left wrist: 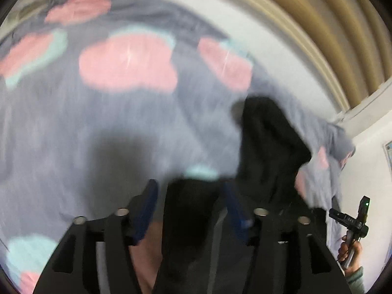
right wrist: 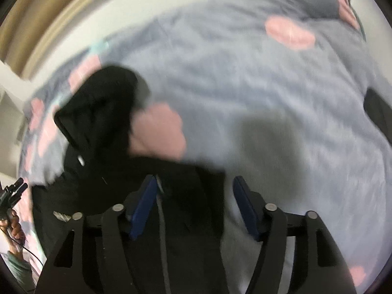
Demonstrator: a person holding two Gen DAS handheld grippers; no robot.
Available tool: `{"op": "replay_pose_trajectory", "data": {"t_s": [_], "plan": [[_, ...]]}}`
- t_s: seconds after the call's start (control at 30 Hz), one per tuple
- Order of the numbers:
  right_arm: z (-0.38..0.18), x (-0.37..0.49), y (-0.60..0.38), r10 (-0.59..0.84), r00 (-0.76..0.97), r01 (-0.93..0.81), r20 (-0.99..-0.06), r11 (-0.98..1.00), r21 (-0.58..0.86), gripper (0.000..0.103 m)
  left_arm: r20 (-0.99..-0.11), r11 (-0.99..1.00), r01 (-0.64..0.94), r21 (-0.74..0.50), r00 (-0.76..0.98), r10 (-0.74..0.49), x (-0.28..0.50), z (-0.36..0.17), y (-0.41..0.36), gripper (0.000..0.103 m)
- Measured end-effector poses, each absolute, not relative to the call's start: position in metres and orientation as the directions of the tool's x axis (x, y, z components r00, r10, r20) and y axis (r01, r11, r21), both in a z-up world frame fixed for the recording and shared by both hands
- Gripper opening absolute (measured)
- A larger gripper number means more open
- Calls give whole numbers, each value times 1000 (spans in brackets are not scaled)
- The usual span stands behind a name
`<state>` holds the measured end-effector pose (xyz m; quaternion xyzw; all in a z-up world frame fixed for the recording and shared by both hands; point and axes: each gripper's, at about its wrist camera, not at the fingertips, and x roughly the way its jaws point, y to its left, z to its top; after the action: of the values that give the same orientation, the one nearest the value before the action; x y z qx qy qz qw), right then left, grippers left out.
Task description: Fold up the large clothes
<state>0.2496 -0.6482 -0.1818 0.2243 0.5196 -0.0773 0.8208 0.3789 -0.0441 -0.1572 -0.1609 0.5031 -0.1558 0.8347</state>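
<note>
A black garment (left wrist: 269, 147) lies crumpled on the bed, one part bunched up and another part spread toward me. My left gripper (left wrist: 189, 191) is open above it, and black cloth shows below the gap between its blue pads (left wrist: 149, 196) without being pinched. In the right wrist view the same black garment (right wrist: 98, 122) stretches from a raised lump down under my right gripper (right wrist: 194, 188), which is also open, its pads (right wrist: 242, 196) clear of the cloth. Each gripper appears small at the other view's edge, held by a hand: the right gripper (left wrist: 352, 220) and the left gripper (right wrist: 12, 193). Both views are blurred.
A grey bedspread (left wrist: 98, 127) with pink and teal patches covers the bed (right wrist: 245, 85). A beige ribbed headboard (left wrist: 318, 24) and white wall run behind it. A dark shape (right wrist: 379, 115) sits at the right edge of the right wrist view.
</note>
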Motion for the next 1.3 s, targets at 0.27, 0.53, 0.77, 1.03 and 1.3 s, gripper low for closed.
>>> {"op": "replay_pose_trajectory", "data": {"t_s": [0.27, 0.53, 0.77, 1.03, 1.3], "plan": [[-188, 372, -615, 217, 510, 271, -832, 878, 395, 75, -745, 843, 254, -474, 395, -538, 483, -150, -147, 68], [-258, 446, -579, 265, 429, 287, -864, 867, 408, 60, -836, 900, 235, -366, 342, -429, 542, -234, -231, 49], [-250, 418, -598, 282, 539, 244, -794, 850, 467, 11, -713, 798, 225, -560, 359, -602, 536, -228, -194, 9], [-321, 426, -599, 351, 395, 332, -849, 807, 488, 17, -769, 799, 78, -597, 227, -597, 547, -302, -179, 14], [-253, 407, -600, 324, 416, 217, -850, 872, 439, 47, -803, 870, 244, -428, 339, -490, 513, -218, -168, 38]]}}
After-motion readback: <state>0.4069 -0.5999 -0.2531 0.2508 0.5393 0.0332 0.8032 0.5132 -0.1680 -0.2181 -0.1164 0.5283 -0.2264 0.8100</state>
